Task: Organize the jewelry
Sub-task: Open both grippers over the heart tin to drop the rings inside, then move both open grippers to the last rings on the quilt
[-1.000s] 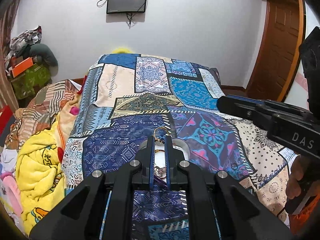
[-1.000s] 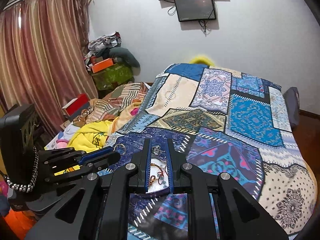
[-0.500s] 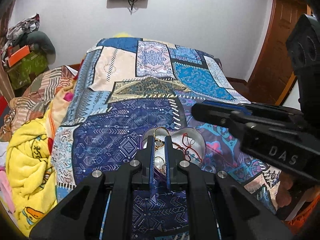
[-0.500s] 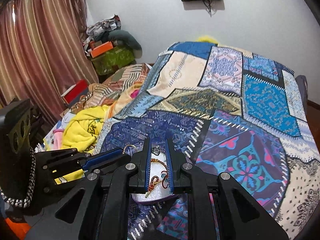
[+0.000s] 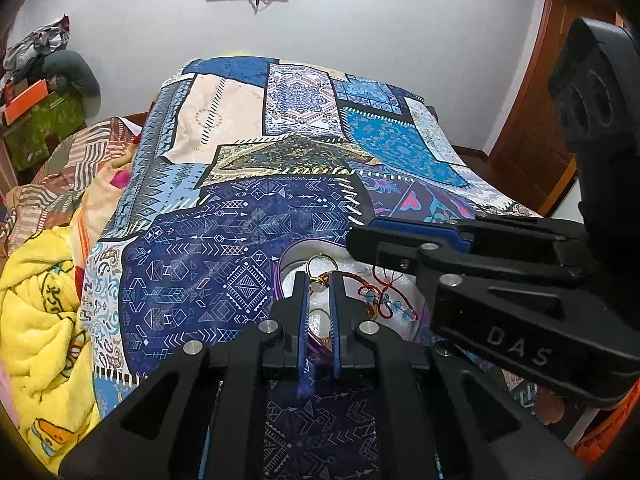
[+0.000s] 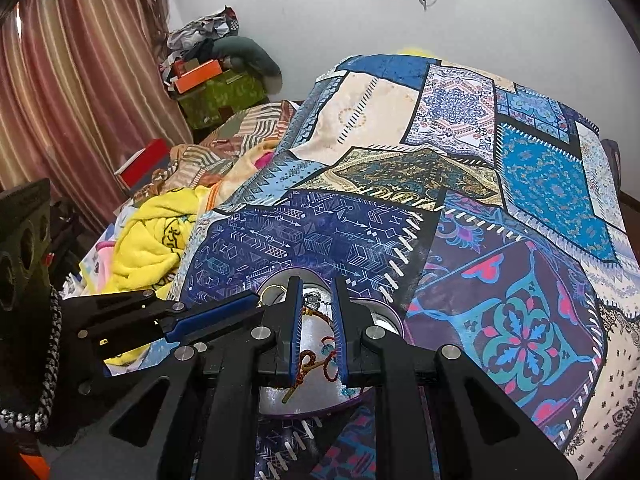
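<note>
Two red cords [image 5: 382, 294] crosswise in heart-shaped dish [image 5: 290, 258] on patchwork bedspread [image 5: 224, 248]

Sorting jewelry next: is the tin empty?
No. The tin holds gold rings and a red beaded cord.

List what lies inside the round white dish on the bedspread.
The dish holds gold rings, a red cord bracelet with blue beads and a brown knotted cord. The claws hide the rest.
</note>
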A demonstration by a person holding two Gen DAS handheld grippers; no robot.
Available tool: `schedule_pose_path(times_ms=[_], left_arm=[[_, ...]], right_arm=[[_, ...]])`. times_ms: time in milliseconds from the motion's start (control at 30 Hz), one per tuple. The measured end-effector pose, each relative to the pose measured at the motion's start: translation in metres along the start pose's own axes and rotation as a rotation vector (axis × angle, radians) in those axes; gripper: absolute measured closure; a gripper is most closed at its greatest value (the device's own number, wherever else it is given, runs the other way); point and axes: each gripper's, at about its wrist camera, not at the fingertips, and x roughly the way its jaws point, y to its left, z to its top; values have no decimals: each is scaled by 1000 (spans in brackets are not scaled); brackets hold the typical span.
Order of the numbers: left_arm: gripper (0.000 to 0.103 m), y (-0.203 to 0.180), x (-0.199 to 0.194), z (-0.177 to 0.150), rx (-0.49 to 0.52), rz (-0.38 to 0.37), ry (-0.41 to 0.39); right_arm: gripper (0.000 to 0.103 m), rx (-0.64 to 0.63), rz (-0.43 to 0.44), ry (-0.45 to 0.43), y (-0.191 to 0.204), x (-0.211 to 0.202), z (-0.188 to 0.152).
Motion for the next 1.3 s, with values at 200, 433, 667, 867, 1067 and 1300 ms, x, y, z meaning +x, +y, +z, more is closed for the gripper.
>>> schedule_pose_path(times_ms=[200,433,667,867,1067,1300], left_arm=[[95,1,-1,-1,5,-1,1],[93,2,-4,-1,-3,10,10],[90,-1,-18,5,2,25,-5],[89,-9,-34,11,11,34,-25],[71,-31,-54,22,38,21,-64],[70,-71,-64,33,93,-19,-93]], right_arm=[[89,-4,-3,18,2,2,1],[80,4,-2,4,2,-7,1],[80,4,-19,-37,2,-28,4],[80,28,-42,-86,-7,-58,4],[80,70,-97,-136,-27,-96,0],[80,118,-206,-180,-60,-139,-12]])
